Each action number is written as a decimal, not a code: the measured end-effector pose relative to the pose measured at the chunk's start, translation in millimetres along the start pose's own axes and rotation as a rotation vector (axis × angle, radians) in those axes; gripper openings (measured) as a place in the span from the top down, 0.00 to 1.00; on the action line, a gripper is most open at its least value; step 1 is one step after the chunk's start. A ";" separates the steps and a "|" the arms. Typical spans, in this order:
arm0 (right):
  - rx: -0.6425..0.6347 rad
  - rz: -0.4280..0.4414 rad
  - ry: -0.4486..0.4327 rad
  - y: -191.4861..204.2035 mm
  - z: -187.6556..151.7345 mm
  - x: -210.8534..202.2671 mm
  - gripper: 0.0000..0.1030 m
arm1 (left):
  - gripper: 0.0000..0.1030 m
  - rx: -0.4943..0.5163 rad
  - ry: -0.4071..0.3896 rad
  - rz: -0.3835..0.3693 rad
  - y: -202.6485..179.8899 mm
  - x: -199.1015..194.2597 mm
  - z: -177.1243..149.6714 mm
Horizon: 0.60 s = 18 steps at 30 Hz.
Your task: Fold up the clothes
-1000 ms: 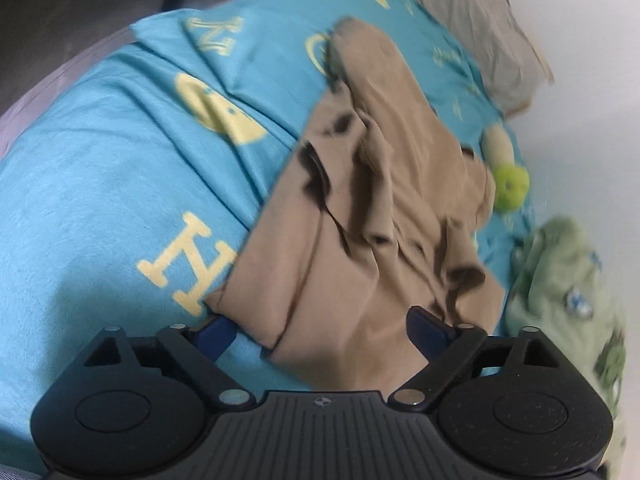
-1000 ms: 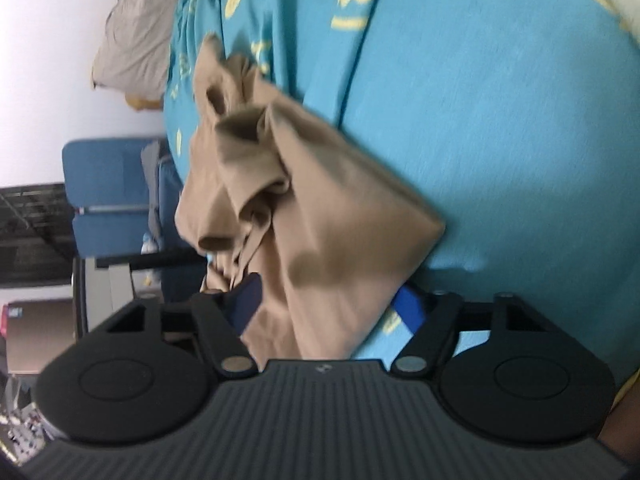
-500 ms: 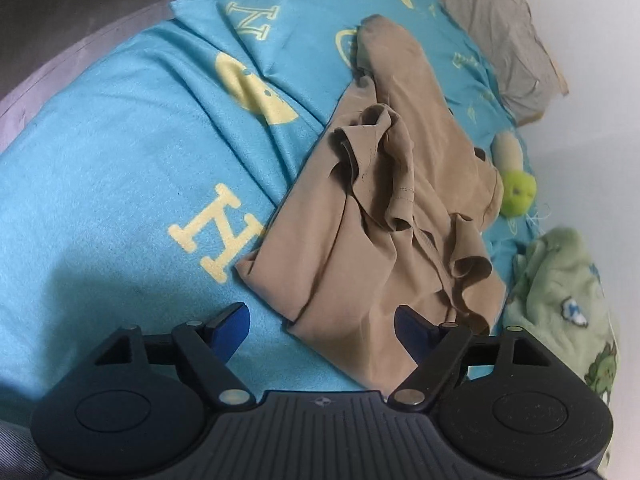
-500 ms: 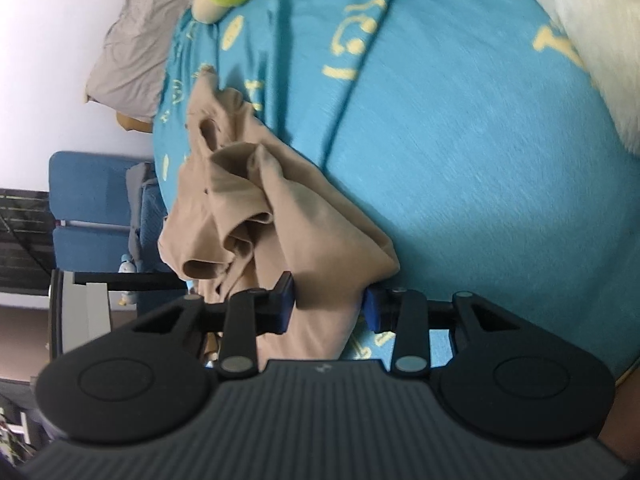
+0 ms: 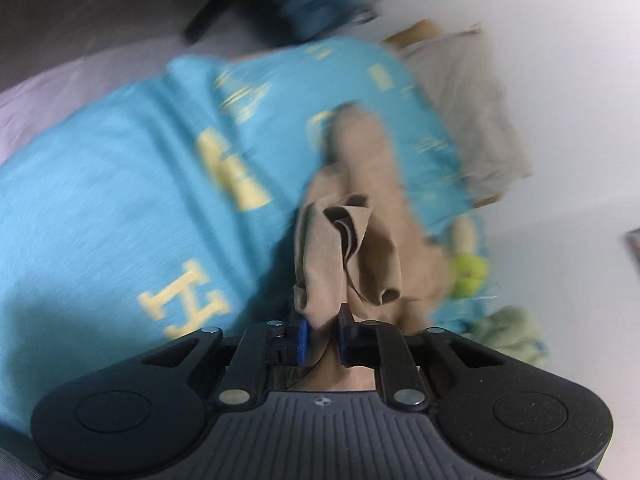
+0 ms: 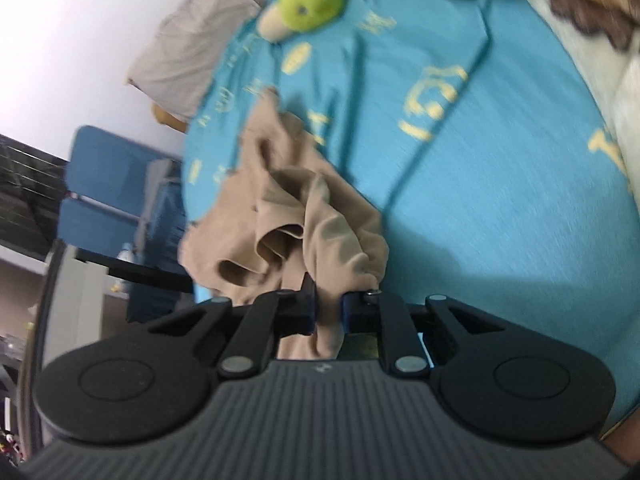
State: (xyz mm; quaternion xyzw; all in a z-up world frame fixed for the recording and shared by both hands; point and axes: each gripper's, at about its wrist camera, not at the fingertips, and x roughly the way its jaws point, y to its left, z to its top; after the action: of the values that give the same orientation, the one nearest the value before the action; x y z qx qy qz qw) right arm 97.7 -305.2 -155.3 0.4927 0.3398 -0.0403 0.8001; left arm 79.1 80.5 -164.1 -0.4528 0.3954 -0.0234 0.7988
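A tan garment (image 5: 360,240) lies crumpled on a bed with a turquoise cover (image 5: 120,208) printed with yellow letters. My left gripper (image 5: 322,334) is shut on one edge of the garment, which bunches up between its blue pads. In the right wrist view the same tan garment (image 6: 304,216) hangs in folds, and my right gripper (image 6: 328,312) is shut on another edge of it. Both held edges are lifted off the cover (image 6: 480,200). The left view is blurred by motion.
A grey pillow (image 5: 468,112) lies at the head of the bed by the white wall. A green plush toy (image 6: 312,0) and a pale green cloth (image 5: 508,332) sit near the wall side. A blue chair (image 6: 112,196) stands beside the bed.
The left gripper went from open beside the garment to shut on its edge. The right gripper closed tighter on its edge. Both lifted the garment, which now bunches up.
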 end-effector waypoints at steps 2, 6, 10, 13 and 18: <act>-0.010 0.036 -0.021 10.7 6.8 -11.8 0.87 | 0.89 0.034 -0.036 -0.047 -15.6 -14.4 0.4; -0.063 0.090 -0.061 34.2 11.3 -47.9 0.87 | 0.90 0.122 -0.092 -0.086 -49.6 -49.4 -2.8; -0.064 0.114 -0.036 42.5 8.2 -80.9 0.87 | 0.90 0.163 -0.098 -0.091 -69.4 -99.3 -16.2; -0.066 0.133 -0.018 41.0 -1.6 -112.1 0.87 | 0.90 0.136 -0.098 -0.106 -66.3 -140.8 -34.1; -0.041 0.148 0.021 26.0 -21.8 -149.1 0.87 | 0.90 0.060 -0.104 -0.115 -45.1 -176.7 -57.1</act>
State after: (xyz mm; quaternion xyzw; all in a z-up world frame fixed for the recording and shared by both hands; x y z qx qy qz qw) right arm -17.2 -314.5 -54.7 0.5003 0.3118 0.0311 0.8072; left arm -64.9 83.5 -38.6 -0.4510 0.3261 -0.0575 0.8288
